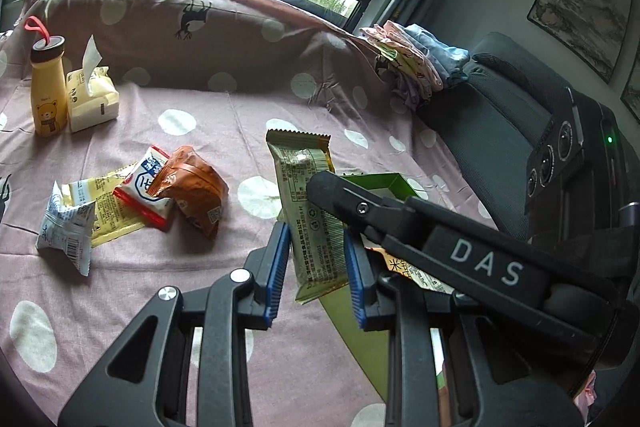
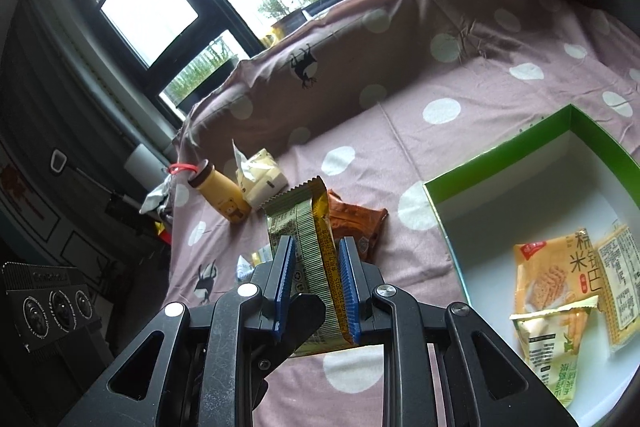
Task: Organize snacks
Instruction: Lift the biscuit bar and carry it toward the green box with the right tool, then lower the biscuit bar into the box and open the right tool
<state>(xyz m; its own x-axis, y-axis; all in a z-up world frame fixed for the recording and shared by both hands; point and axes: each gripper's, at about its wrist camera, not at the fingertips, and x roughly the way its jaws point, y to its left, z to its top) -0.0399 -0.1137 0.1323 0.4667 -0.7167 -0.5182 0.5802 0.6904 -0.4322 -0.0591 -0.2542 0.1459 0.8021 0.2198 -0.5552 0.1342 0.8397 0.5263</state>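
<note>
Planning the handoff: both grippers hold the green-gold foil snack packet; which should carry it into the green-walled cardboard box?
Probably the right gripper: the box lies open just beside it, while from the left gripper it is mostly hidden.

Snack packets loose on the dotted bedspread [image 1: 192,99], four: one white-and-blue [image 1: 66,227], one yellow [image 1: 106,203], one red-and-white [image 1: 150,191], one orange-brown [image 1: 192,191].

Gold-green snack bar [image 1: 310,207], one.

Green box [image 2: 516,155], one; packets inside, three [image 2: 556,271].

Yellow bear bottle [image 1: 48,95], one.

Tissue pack [image 1: 92,95], one.

Folded cloth stack [image 1: 416,63], one.
</note>
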